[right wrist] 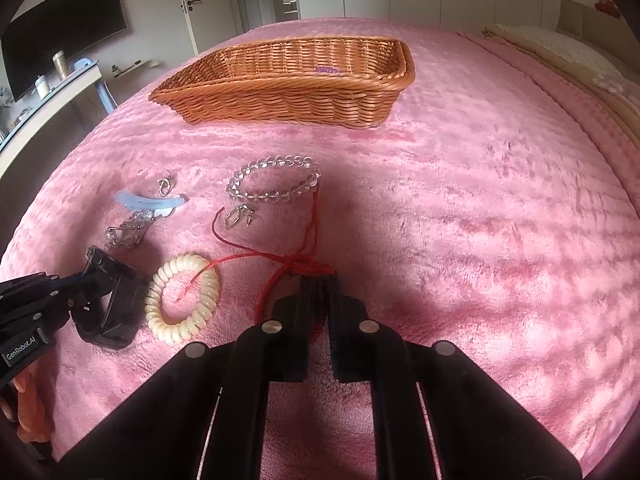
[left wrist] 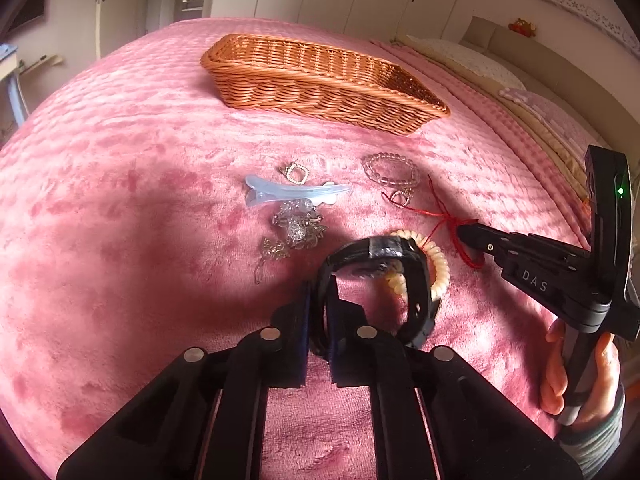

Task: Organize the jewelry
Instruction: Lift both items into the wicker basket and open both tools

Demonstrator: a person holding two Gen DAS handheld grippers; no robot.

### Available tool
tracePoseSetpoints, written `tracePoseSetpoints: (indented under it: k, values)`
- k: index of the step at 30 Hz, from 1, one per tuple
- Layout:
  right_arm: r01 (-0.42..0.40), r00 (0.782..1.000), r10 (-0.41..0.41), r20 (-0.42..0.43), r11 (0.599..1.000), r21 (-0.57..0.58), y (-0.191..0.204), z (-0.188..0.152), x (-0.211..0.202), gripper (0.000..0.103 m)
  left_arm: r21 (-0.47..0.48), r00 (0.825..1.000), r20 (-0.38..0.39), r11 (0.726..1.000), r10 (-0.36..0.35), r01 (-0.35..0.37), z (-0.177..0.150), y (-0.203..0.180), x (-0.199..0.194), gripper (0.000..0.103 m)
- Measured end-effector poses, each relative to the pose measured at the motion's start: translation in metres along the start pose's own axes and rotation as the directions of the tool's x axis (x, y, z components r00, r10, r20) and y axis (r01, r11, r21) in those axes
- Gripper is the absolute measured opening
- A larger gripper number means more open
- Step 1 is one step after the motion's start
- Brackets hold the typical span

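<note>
On the pink bedspread (right wrist: 460,208) the jewelry lies scattered in front of a wicker basket (right wrist: 288,80), which stands well apart from the pieces, toward the far side; something small and purple seems to lie in it, too small to name. The left gripper (left wrist: 318,320) is clenched on the strap of a black watch (left wrist: 384,280), the loop standing up beyond its fingers; a cream coil hair tie (right wrist: 182,298) lies just beside the watch, apparently touching it. The right gripper (right wrist: 318,292) is pinched shut on a red cord (right wrist: 296,260) at its knotted part, with the loose ends trailing over the blanket toward a clear bead bracelet (right wrist: 274,178); one strand runs across the hair tie.

The watch looks the heaviest piece here, with a firm band that holds its shape, so the strap is a sound place to take it; the face would be slick and better left alone. The cord is light and limp; gripped at the knot it should lift in one piece, though its tails may drag the hair tie or snag the small earring (right wrist: 238,216) lying by the bracelet. A pale blue hair clip (left wrist: 292,194) and a tangle of crystal pieces (left wrist: 296,228) lie further left; those look delicate and prone to catch in the plush.
</note>
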State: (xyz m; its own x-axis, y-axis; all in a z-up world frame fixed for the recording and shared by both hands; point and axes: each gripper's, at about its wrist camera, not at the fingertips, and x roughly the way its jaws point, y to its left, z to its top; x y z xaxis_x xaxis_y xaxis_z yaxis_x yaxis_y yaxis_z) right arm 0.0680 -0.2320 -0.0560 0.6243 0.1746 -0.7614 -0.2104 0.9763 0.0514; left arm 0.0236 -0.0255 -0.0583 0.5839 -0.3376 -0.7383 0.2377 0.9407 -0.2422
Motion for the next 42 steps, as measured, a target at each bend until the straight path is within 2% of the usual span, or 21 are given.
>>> tracePoseSetpoints:
  k: [8, 14, 19, 24, 29, 34, 37, 42]
  values:
    - [-0.03, 0.992, 0.027, 0.121, 0.999, 0.03, -0.007, 0.001, -0.025, 0.003, -0.023, 0.994, 0.092, 0.998, -0.057, 0.059, -0.001, 0.004, -0.02, 0.004]
    - [-0.058, 0.973, 0.047, 0.226, 0.998, 0.04, -0.007, 0.012, -0.056, 0.003, -0.018, 0.984, 0.161, 0.997, -0.074, 0.078, 0.016, 0.0, -0.044, 0.004]
    - [-0.052, 0.952, 0.043, 0.304, 0.998, 0.024, -0.001, 0.048, -0.091, 0.003, 0.022, 0.973, 0.22, 0.998, -0.064, 0.061, 0.057, -0.007, -0.066, 0.004]
    - [-0.04, 0.941, 0.034, 0.336, 0.999, 0.011, 0.002, 0.107, -0.098, 0.003, 0.039, 0.956, 0.288, 0.998, -0.052, 0.043, 0.115, -0.01, -0.074, 0.004]
    - [-0.055, 0.946, 0.041, 0.321, 0.998, 0.035, -0.005, 0.163, -0.07, 0.003, 0.025, 0.948, 0.318, 1.0, -0.011, 0.004, 0.172, -0.005, -0.057, 0.004]
    - [-0.066, 0.963, 0.047, 0.266, 0.996, 0.062, -0.013, 0.204, -0.02, 0.003, -0.012, 0.953, 0.302, 1.0, 0.013, -0.01, 0.218, 0.01, -0.013, 0.004]
    - [-0.075, 0.975, 0.054, 0.216, 0.993, 0.091, -0.018, 0.218, 0.02, 0.003, -0.03, 0.961, 0.274, 0.999, 0.048, -0.041, 0.234, 0.019, 0.023, 0.004]
    - [-0.071, 0.99, 0.057, 0.13, 0.992, 0.109, -0.017, 0.227, 0.077, 0.003, -0.068, 0.974, 0.21, 0.995, 0.08, -0.067, 0.241, 0.039, 0.081, 0.004]
